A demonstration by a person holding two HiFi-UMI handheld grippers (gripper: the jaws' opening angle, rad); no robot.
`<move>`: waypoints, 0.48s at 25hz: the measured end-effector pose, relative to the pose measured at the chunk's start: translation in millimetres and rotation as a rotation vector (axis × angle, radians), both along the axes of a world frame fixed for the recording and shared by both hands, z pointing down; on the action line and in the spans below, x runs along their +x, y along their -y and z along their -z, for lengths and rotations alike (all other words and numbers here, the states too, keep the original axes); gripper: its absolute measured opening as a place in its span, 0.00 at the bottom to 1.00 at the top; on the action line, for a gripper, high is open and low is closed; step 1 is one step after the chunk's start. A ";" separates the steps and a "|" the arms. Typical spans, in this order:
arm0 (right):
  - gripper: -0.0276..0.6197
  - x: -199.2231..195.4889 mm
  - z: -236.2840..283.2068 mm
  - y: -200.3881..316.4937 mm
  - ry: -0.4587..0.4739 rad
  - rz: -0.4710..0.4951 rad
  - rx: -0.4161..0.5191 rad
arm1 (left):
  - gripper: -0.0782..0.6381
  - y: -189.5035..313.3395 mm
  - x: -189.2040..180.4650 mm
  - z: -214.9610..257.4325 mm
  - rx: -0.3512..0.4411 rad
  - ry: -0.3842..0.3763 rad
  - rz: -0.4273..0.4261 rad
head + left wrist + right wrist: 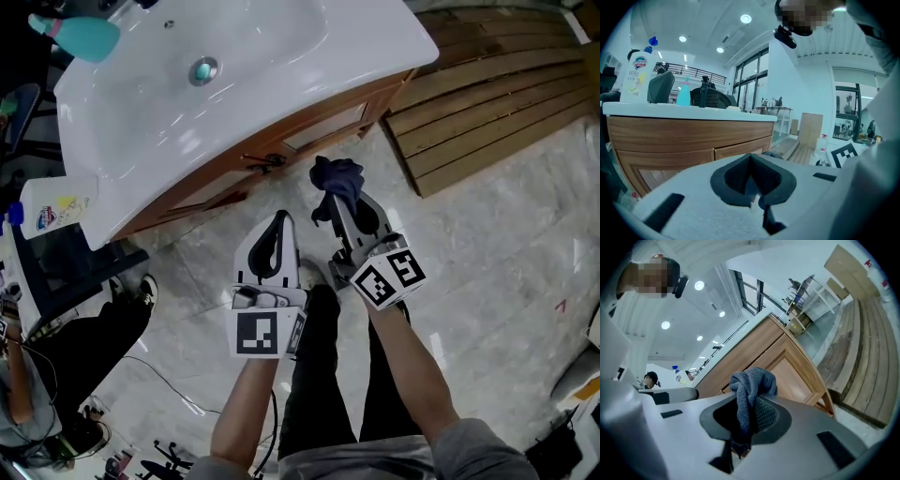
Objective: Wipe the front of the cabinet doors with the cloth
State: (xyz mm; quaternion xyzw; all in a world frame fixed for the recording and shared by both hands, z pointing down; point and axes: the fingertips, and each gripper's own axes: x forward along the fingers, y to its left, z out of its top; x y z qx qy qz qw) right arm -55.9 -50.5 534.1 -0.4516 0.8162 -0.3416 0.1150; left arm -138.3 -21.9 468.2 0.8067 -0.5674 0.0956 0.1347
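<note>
Cloth (751, 385) — soft, limp, light blue-grey knit — sat pinched between the jaws of the right gripper (743, 432), its loose wad bunched above and ahead of the tips. A hold low on the bunch looked soundest. Cabinet doors (790, 373) stood near, beyond the jaws, seemingly untouched. The left gripper (752, 190) had its jaws pressed together, empty.

Office-like hall, sink vanity (693, 133), desk chairs (661, 87)
</note>
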 end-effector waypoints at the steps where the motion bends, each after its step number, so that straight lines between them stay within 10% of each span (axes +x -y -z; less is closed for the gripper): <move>1: 0.12 0.3 5.6 -0.7 -0.009 0.009 0.013 | 0.12 0.3 1.1 2.3 0.001 -0.001 0.004; 12: 0.12 -13.1 42.7 6.5 -0.092 0.084 0.149 | 0.12 5.5 1.1 9.5 0.023 0.005 0.030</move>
